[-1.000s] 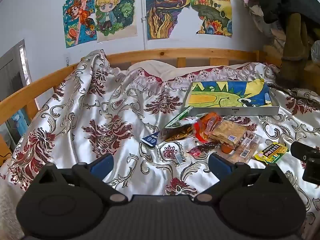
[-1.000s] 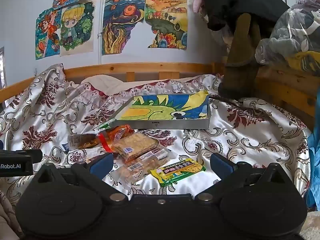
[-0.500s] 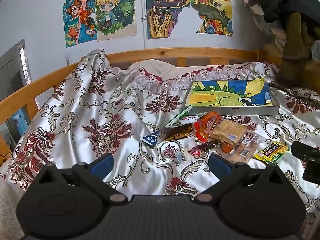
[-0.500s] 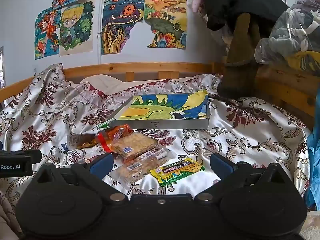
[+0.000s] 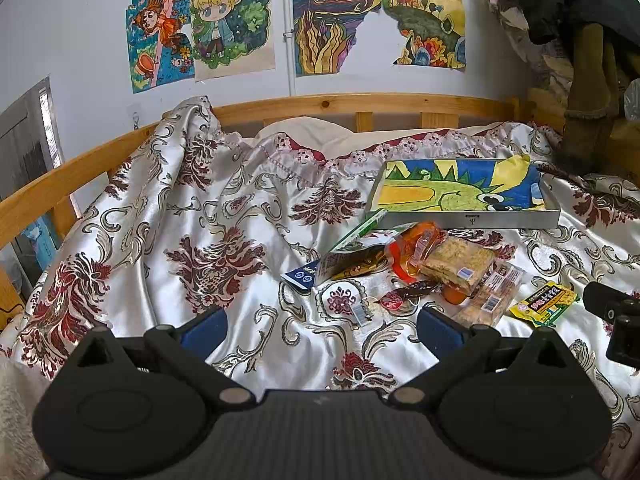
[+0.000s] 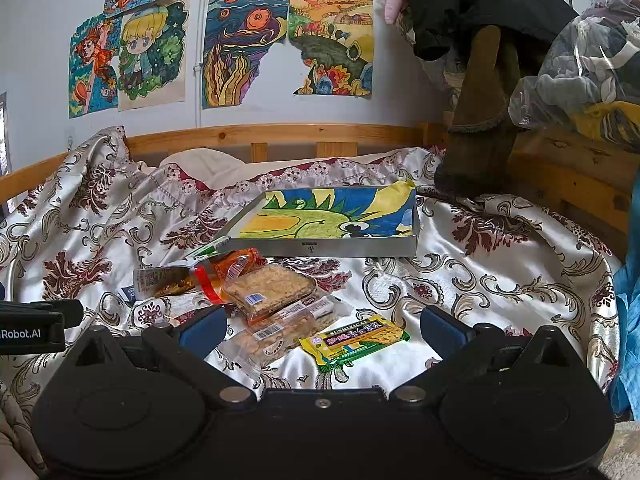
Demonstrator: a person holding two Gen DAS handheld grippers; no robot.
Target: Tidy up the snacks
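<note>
We see the snack packets (image 6: 272, 296) heaped on the bedspread (image 6: 480, 280) just before the tray (image 6: 332, 246) (one packet (image 6: 354, 340) lying right of the heap).

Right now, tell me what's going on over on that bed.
A person holds two claws above a bed covered with a patterned satin bedspread, about to sort snacks. The left claw and the right claw are both open and hold nothing. A pile of snack packets lies loose on the cover, with a yellow-green packet apart at its right edge. Behind them a shallow tray lined with a bright drawing has no snacks in it yet.
</note>
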